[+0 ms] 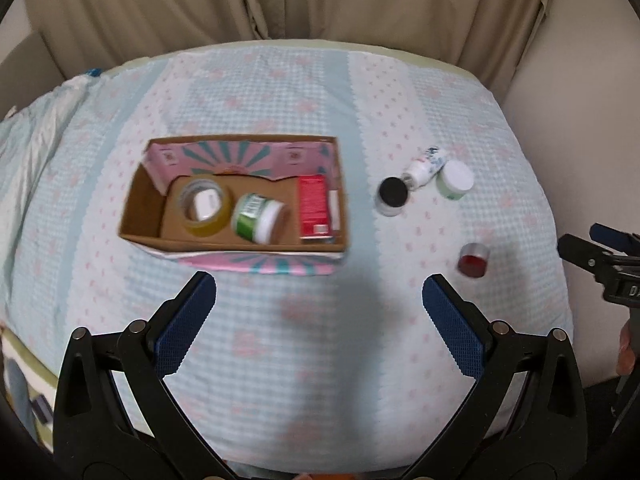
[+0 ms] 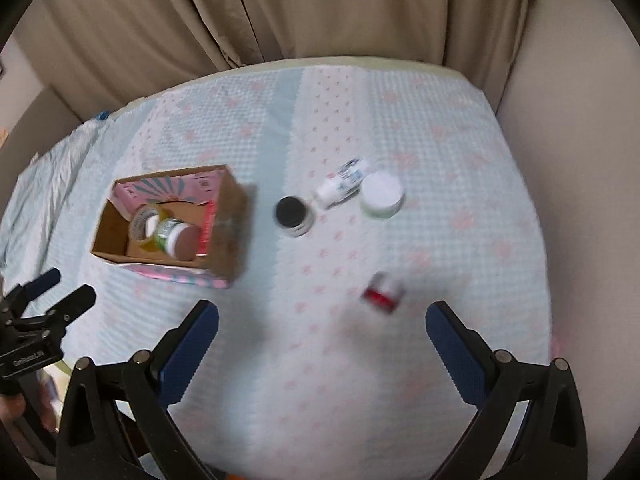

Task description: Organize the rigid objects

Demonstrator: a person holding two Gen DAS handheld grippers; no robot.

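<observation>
An open cardboard box (image 1: 136,216) (image 2: 228,236) lies on the bed and holds a tape roll (image 1: 206,206), a green-labelled jar (image 1: 258,218) (image 2: 176,236) on its side and a red carton (image 1: 314,208). To its right lie a black-lidded jar (image 1: 392,196) (image 2: 292,214), a small white bottle (image 1: 426,166) (image 2: 342,186), a white-lidded jar (image 1: 456,180) (image 2: 382,196) and a small red jar (image 1: 474,260) (image 2: 382,294). My left gripper (image 1: 320,300) is open and empty, in front of the box. My right gripper (image 2: 322,330) is open and empty, just short of the red jar.
The bed has a light blue checked cover (image 1: 320,360) (image 2: 440,140) with pink motifs. Beige curtains (image 1: 280,0) hang behind it and a wall (image 2: 580,160) bounds the right side. The right gripper shows at the left wrist view's right edge (image 1: 600,260); the left gripper shows at lower left (image 2: 44,304).
</observation>
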